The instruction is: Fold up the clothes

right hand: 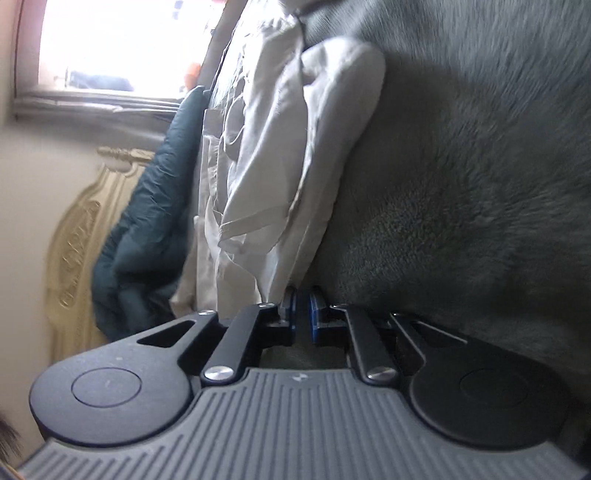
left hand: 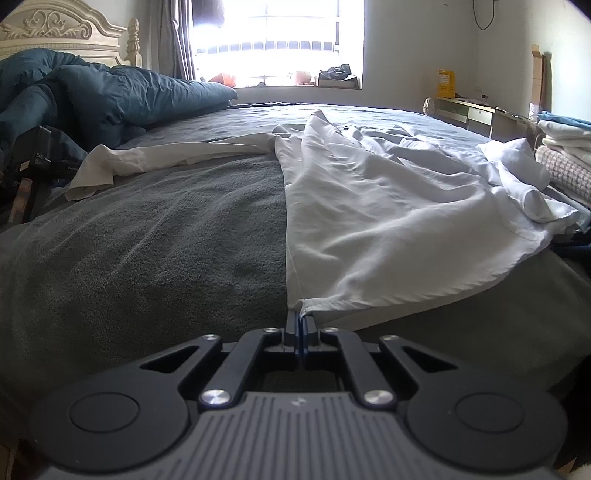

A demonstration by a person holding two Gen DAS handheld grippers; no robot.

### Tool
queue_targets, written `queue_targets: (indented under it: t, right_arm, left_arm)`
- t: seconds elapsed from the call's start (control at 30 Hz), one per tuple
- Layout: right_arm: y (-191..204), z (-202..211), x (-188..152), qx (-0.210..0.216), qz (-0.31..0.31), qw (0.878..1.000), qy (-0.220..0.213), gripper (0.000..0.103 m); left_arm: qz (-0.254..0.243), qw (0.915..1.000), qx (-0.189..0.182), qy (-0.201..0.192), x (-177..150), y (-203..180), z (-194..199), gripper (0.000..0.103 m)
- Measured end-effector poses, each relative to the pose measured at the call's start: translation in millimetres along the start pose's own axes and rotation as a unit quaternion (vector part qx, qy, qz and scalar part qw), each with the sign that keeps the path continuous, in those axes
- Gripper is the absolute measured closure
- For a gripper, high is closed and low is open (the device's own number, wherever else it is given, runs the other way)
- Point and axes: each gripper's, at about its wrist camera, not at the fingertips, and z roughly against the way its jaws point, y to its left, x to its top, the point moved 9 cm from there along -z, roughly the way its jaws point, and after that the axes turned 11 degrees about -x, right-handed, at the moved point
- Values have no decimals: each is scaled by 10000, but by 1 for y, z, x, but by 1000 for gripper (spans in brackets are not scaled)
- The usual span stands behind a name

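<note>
A white long-sleeved shirt [left hand: 388, 206] lies spread and wrinkled on the grey blanket [left hand: 147, 258] of a bed. One sleeve [left hand: 166, 155] stretches out to the left. My left gripper [left hand: 300, 321] is shut on the shirt's near hem corner, low over the blanket. The right wrist view is rolled on its side and blurred. There, a bunched part of the shirt [right hand: 266, 147] lies on the blanket [right hand: 461, 184]. My right gripper [right hand: 303, 306] shows a narrow gap between its jaws with nothing in it. The cloth's tip ends just beside its left finger [right hand: 290, 304].
A teal duvet [left hand: 110, 96] is heaped at the back left under a carved headboard [left hand: 55, 33]. A stack of folded clothes [left hand: 565, 155] sits at the bed's right edge. A desk [left hand: 472, 110] stands by the far wall under a bright window [left hand: 280, 40].
</note>
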Motion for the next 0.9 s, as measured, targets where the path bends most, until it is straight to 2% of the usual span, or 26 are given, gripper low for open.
queue_targets:
  t: [0.23,0.3,0.43,0.67,0.73,0.77,0.8,0.87,0.9]
  right_arm:
    - [1,-6,1,768,-712,9945,-4,95]
    - [-3,2,-2,867,-786,9931,-72,89]
    - [-8,18,-4,1257,-900,9870,-438,68]
    - [9,3,1,938,-539,9927,-533,66]
    - [15,1,-1,764,-312,9953,-515,68]
    - [18,1,-3,677,-198,9962,-507,73]
    - [21,0,-4,586,-84,9970,-494,79]
    - [22,-2,-12,337,133,9986,-397,102]
    - [22,0,-14,239,204,9987,-403,103]
  left_arm:
    - [70,10000,22,-28,-1,1,0,100]
    - [72,10000,25,-34,-1,0,-1,100]
    - [56,10000,33,-11,0,0,-1,100]
    - [75,10000,64,-12,1,0,-1,100]
    - [81,9999,72,-13,1,0,-1,100]
    - [84,9999,77,-13,2,0,-1,100]
    - [86,9999,81,-13,2,0,-1,100]
    - [104,9999,90,-44,0,-1,-1,100]
    - [113,9998,109,-84,0,-1,0,100]
